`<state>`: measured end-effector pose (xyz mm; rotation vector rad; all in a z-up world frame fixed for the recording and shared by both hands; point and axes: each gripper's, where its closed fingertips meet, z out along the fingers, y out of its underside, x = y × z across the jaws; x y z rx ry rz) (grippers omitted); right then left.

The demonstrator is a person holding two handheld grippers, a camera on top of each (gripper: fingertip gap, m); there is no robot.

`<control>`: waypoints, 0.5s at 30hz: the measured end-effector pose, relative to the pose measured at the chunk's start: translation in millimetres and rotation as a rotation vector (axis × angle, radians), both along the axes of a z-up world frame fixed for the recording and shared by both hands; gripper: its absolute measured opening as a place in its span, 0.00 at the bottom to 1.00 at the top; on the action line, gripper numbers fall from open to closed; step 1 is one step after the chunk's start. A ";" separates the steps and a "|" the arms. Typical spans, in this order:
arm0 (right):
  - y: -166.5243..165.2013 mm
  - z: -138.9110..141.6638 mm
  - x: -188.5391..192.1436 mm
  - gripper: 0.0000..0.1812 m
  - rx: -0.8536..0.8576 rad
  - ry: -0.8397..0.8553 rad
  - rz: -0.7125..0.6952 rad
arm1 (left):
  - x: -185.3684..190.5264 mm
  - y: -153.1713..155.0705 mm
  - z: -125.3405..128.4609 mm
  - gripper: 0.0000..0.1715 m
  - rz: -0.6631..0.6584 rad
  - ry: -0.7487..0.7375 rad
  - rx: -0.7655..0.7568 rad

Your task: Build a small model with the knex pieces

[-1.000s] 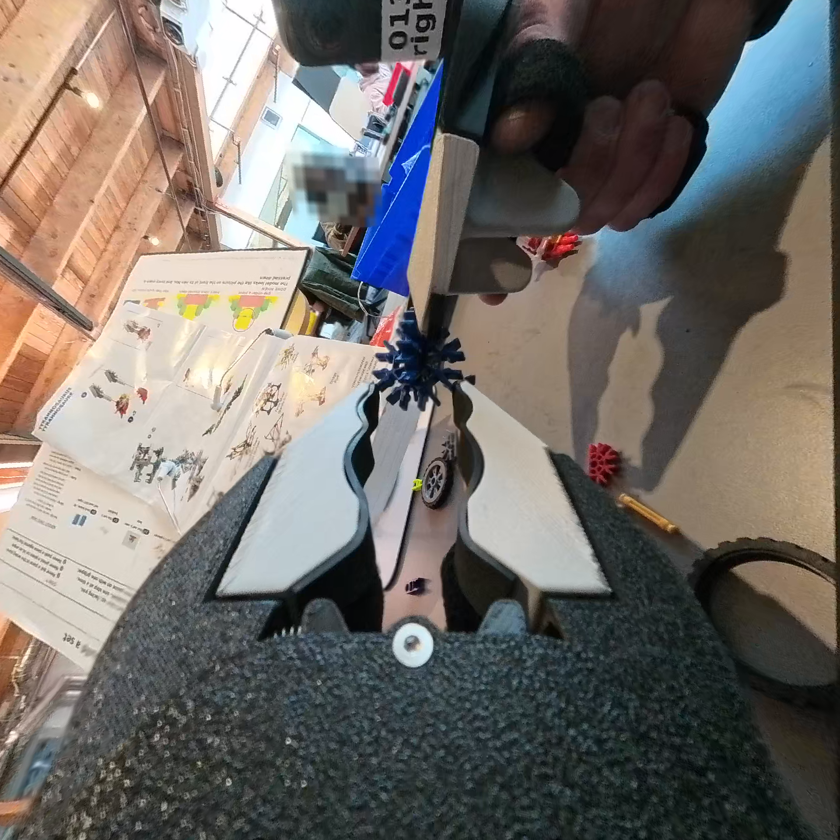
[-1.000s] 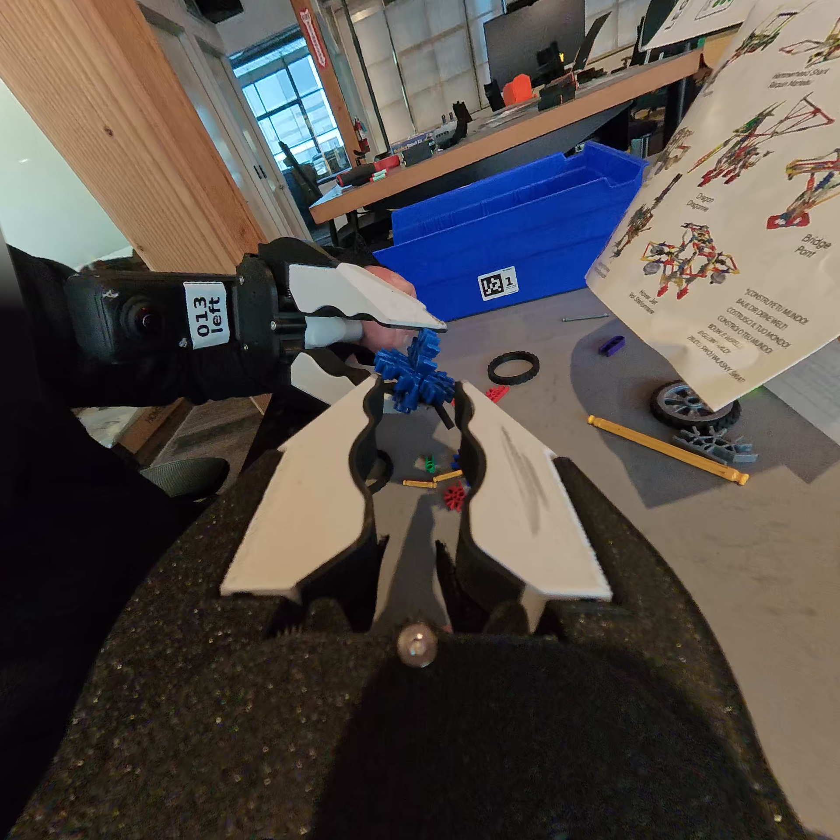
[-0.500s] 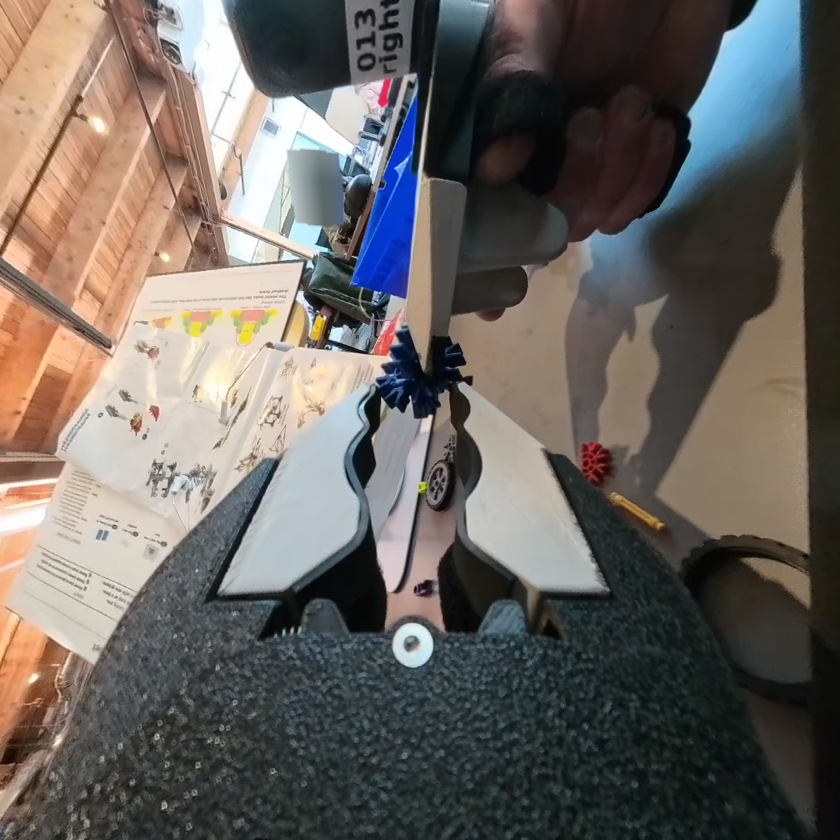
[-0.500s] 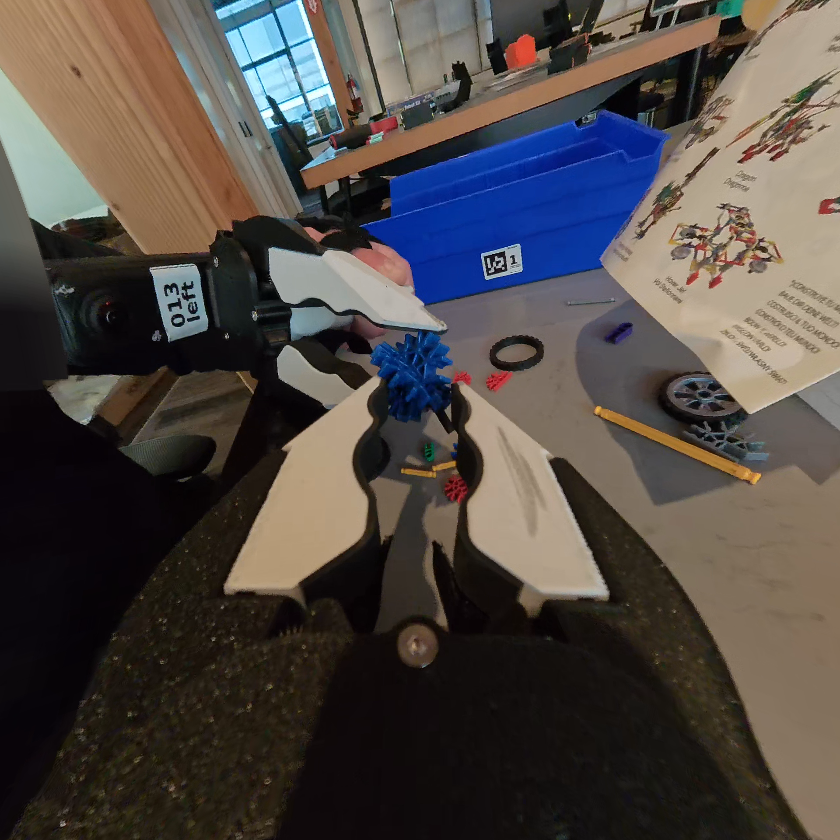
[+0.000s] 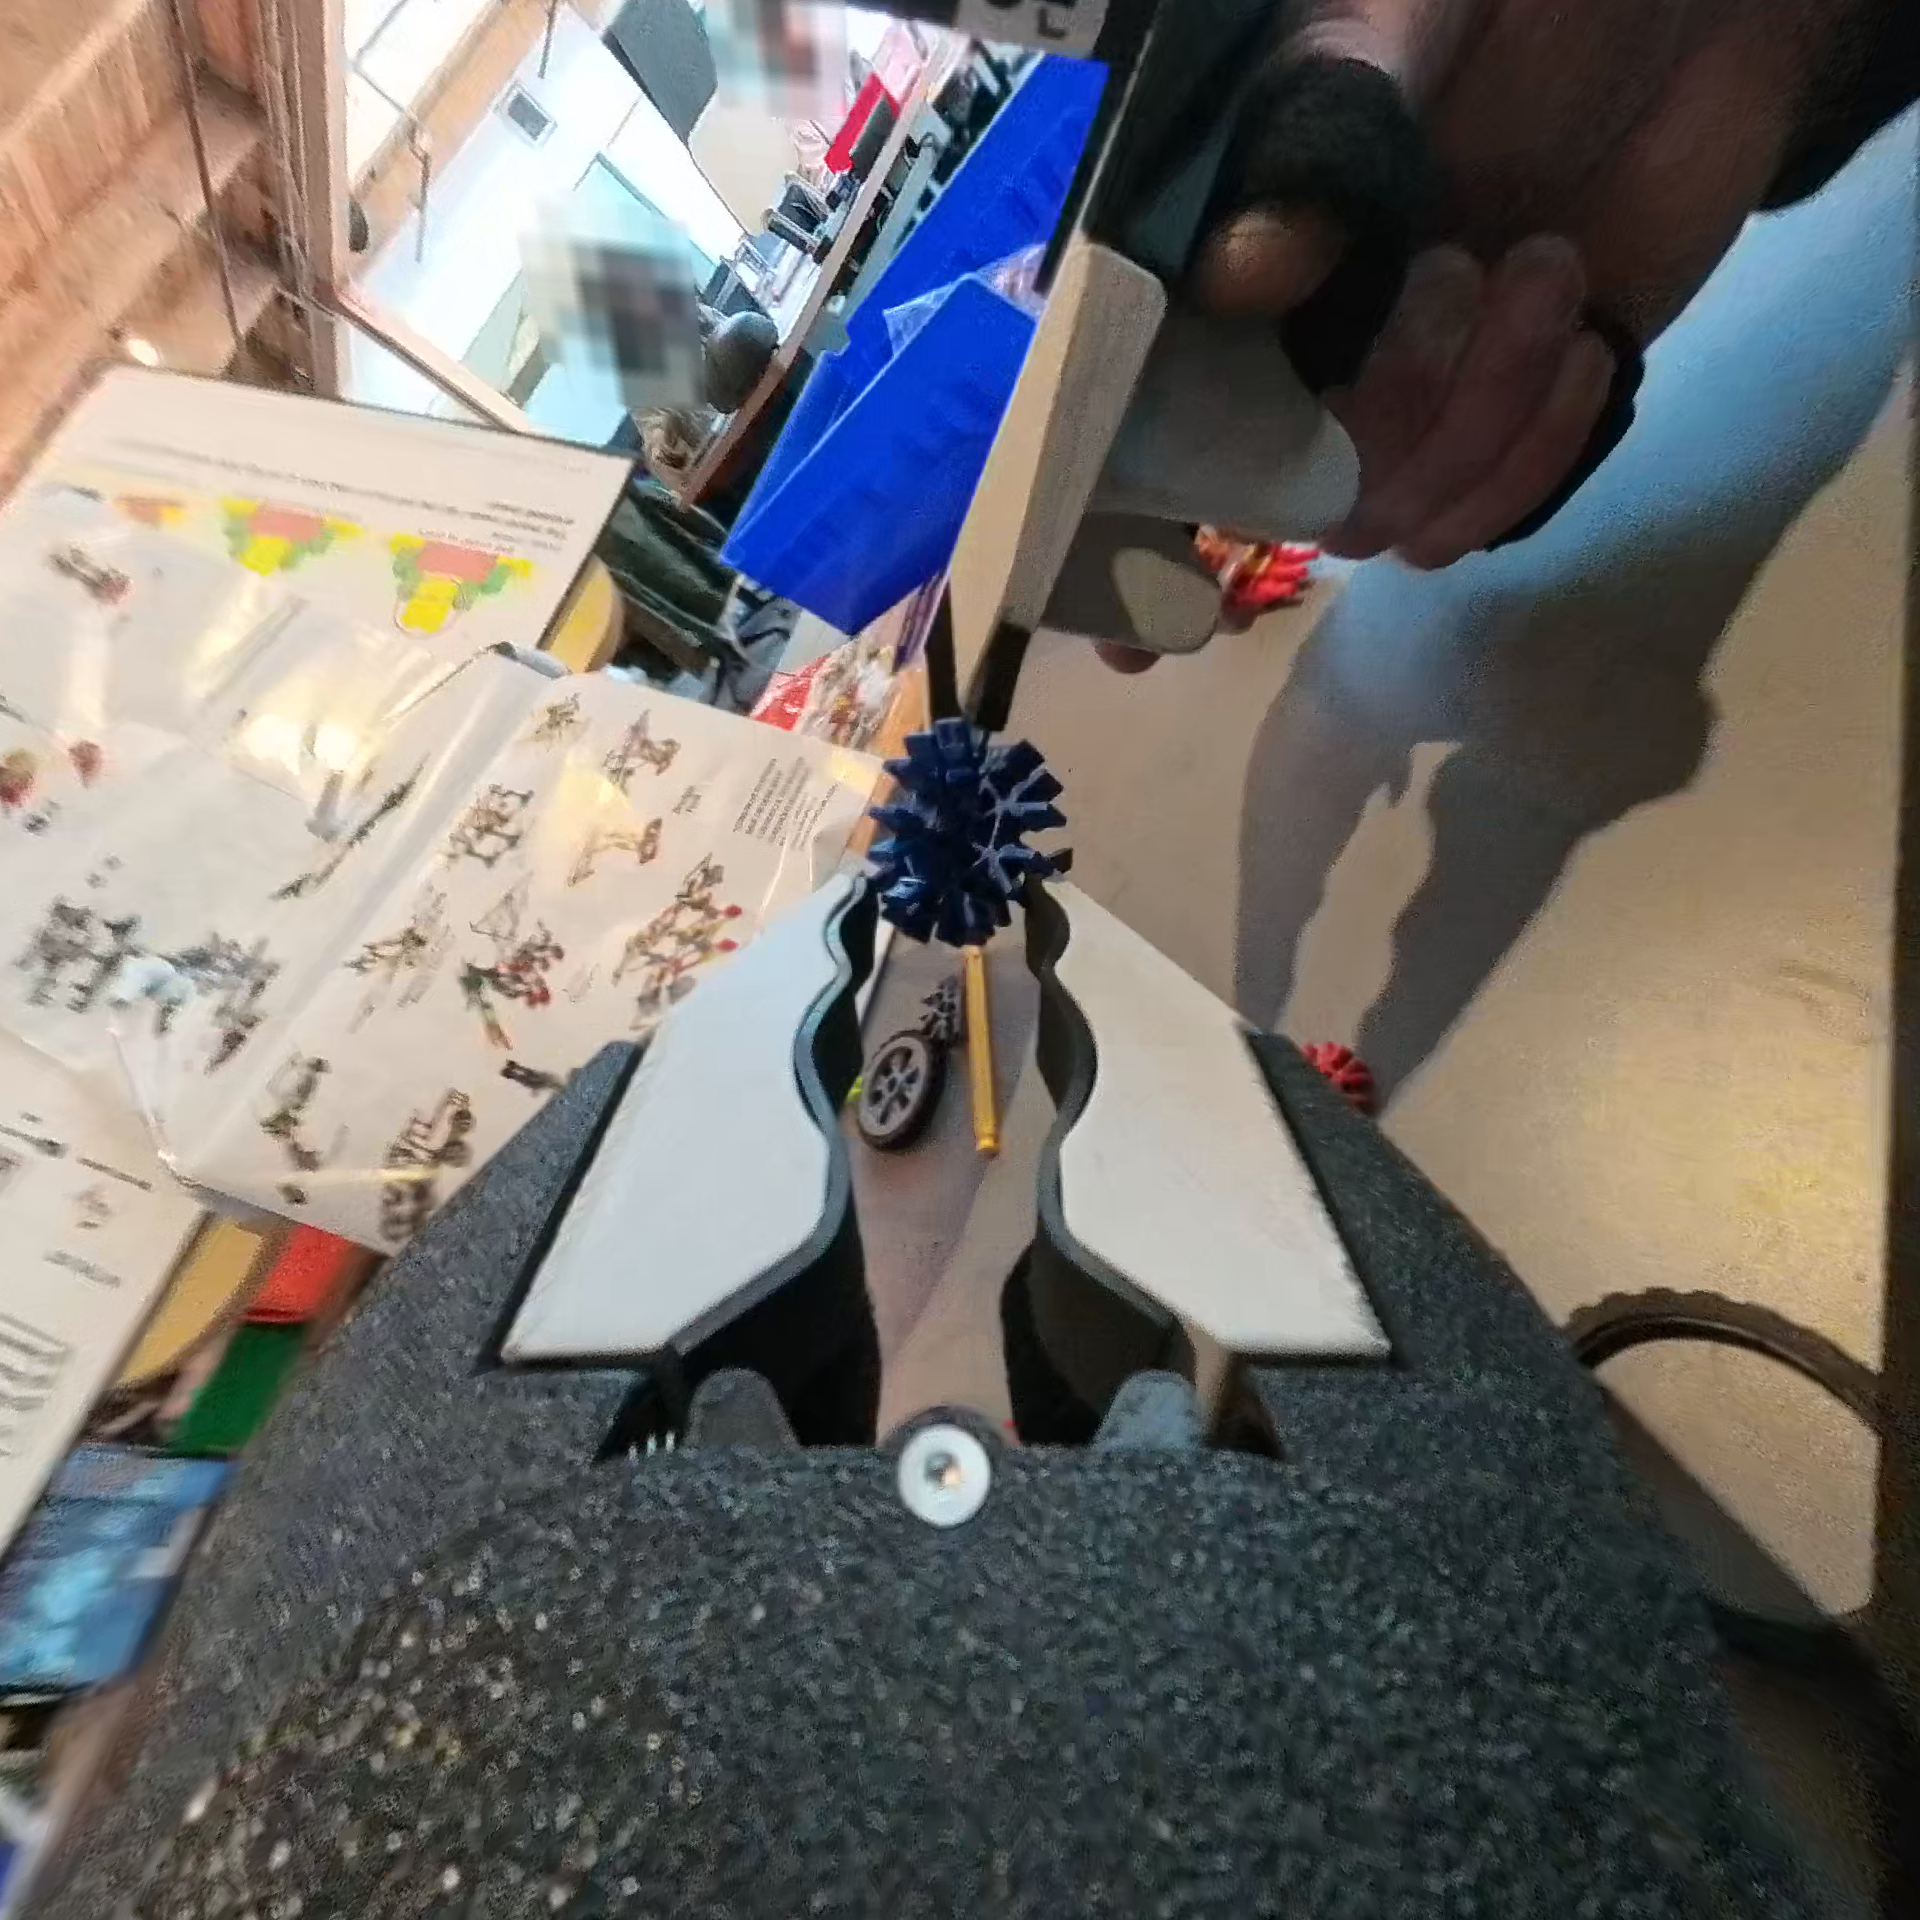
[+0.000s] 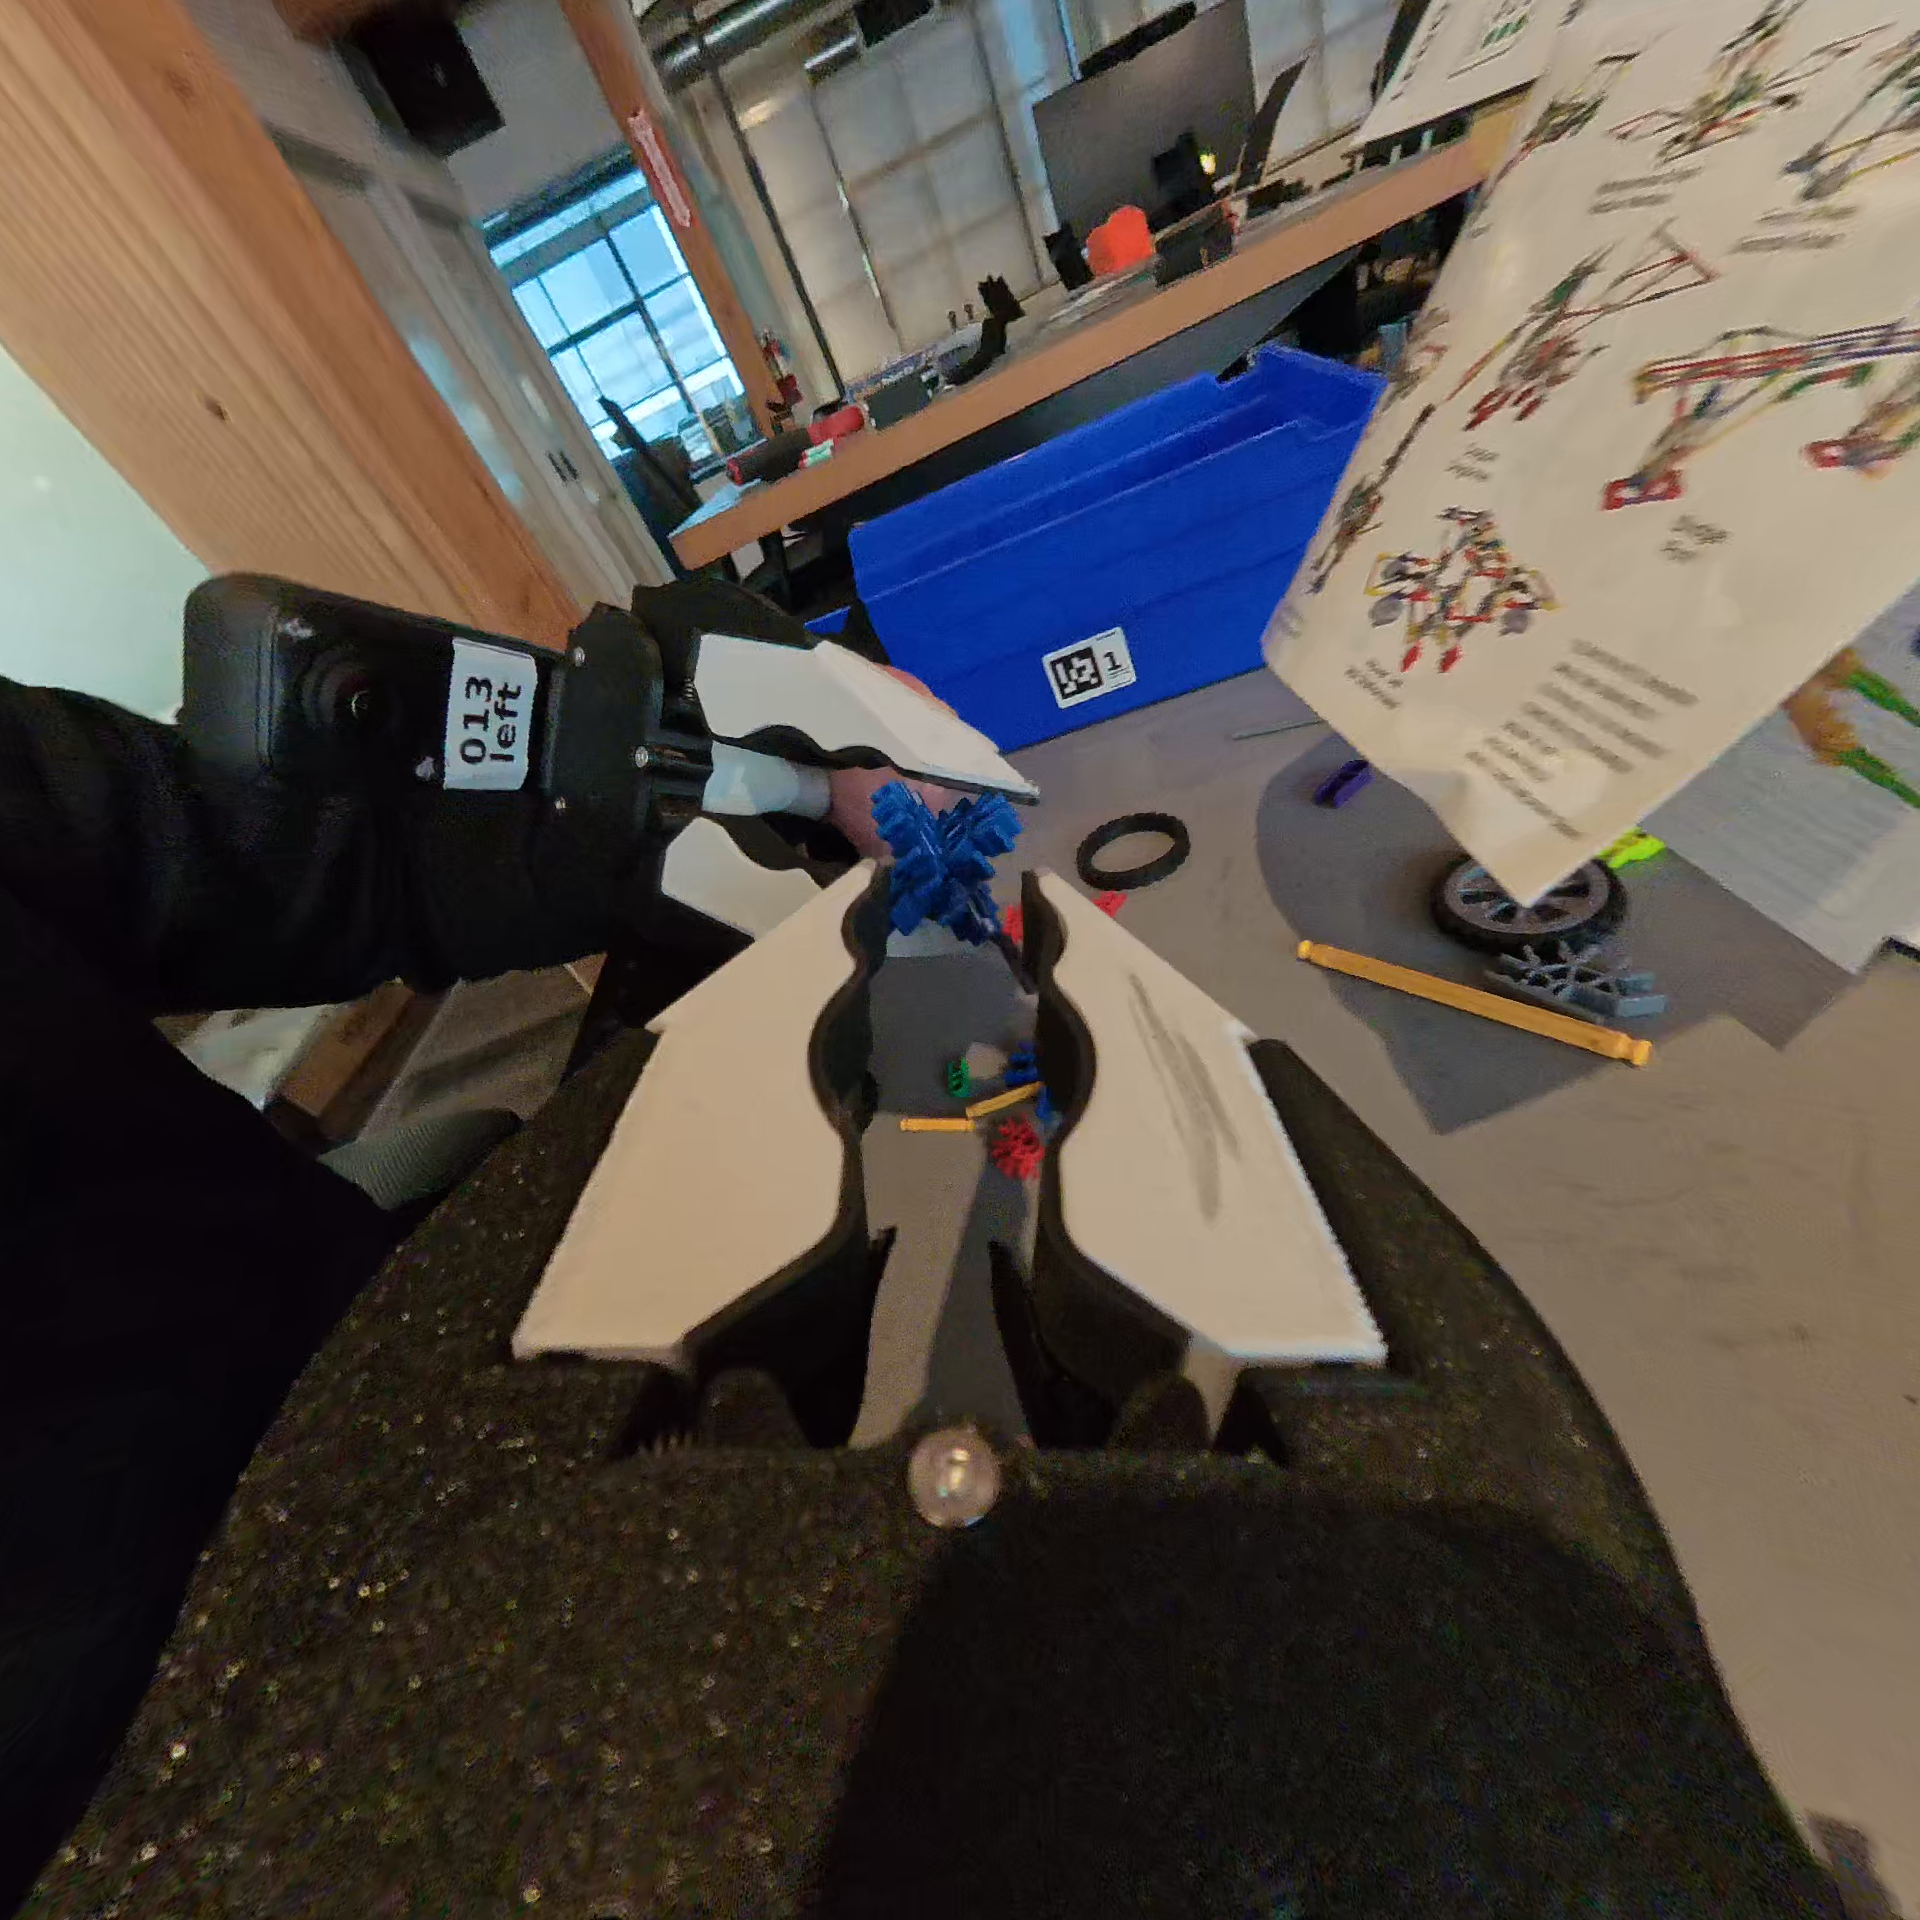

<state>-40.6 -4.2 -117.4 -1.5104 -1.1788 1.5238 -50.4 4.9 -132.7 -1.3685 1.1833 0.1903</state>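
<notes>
A blue snowflake-shaped connector cluster (image 5: 966, 842) is held in the air above the grey table (image 5: 1610, 935). My left gripper (image 5: 951, 894) is shut on it at the fingertips. In the right wrist view the same blue cluster (image 6: 940, 862) sits between the tips of my right gripper (image 6: 951, 883), which is also closed on it. The left gripper (image 6: 935, 831) reaches in there from the left, one finger above the cluster and one below. In the left wrist view the right gripper (image 5: 977, 707) comes down from above, held by a gloved hand (image 5: 1455, 312).
A blue bin (image 6: 1091, 561) stands at the back. A propped instruction sheet (image 6: 1621, 416) hangs over the right side. On the table lie a grey wheel (image 6: 1522, 904), a long yellow rod (image 6: 1475, 1003), a black tyre ring (image 6: 1132, 847), a red connector (image 6: 1016, 1143) and small loose pieces. My two grippers' fingertips are within a few centimetres of each other. The long yellow rod (image 6: 1475, 1003) is about 12 cm from both grippers' fingertips.
Both grippers stay on the blue cluster. The pair has tilted and shifted a little, and the right gripper's finger overlaps the cluster less in the left wrist view.
</notes>
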 end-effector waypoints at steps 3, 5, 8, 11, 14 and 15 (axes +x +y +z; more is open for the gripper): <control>2.3 -2.6 0.3 0.13 0.022 -0.020 -0.014 | 2.2 5.1 -5.5 0.16 -0.006 -0.089 -0.122; 5.2 -6.1 0.1 0.13 0.064 -0.045 -0.039 | 5.5 6.4 -8.8 0.16 -0.022 -0.153 -0.209; 9.6 -6.7 1.3 0.12 0.107 -0.057 -0.067 | 8.5 8.1 -12.5 0.16 -0.044 -0.228 -0.309; 12.5 -7.6 2.0 0.11 0.146 -0.071 -0.089 | 10.5 9.0 -16.1 0.16 -0.063 -0.284 -0.389; 16.6 -0.9 4.8 0.10 0.139 -0.040 -0.110 | 10.4 10.1 -15.6 0.16 -0.075 -0.346 -0.449; 19.2 2.0 6.3 0.09 0.131 -0.025 -0.121 | 10.4 10.0 -15.4 0.16 -0.083 -0.372 -0.475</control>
